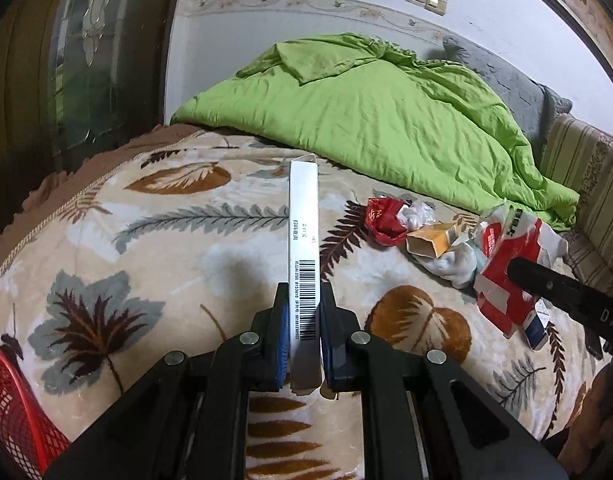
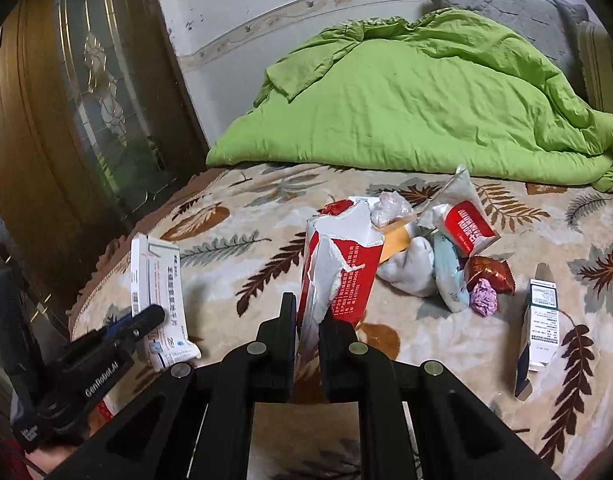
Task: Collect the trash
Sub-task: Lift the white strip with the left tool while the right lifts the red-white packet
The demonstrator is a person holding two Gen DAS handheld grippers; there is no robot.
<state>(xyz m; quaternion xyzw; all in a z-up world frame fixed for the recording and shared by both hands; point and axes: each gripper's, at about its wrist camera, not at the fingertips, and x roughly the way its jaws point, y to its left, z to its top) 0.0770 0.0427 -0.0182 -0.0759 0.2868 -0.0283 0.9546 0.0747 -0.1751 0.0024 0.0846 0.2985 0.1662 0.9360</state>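
My left gripper [image 1: 305, 292] is shut on a long flat white box with a barcode [image 1: 304, 232], held edge-up above the leaf-print blanket [image 1: 146, 280]. My right gripper [image 2: 308, 312] is shut on a torn red-and-white carton [image 2: 338, 264]. In the right wrist view the left gripper [image 2: 146, 318] and its white box [image 2: 158, 276] are at the left. Loose trash lies on the bed: a yellow box [image 2: 394, 242], a white wad [image 2: 410, 268], a red-and-white pouch [image 2: 466, 224], a dark red wrapper [image 2: 488, 272], a purple crumpled scrap [image 2: 483, 298] and a small white box [image 2: 540, 320].
A green duvet [image 1: 366, 112] is heaped at the back of the bed, with a grey pillow [image 1: 506, 76] behind it. A red mesh basket [image 1: 10, 408] shows at the lower left edge. A wooden door with a glass panel [image 2: 94, 92] stands to the left.
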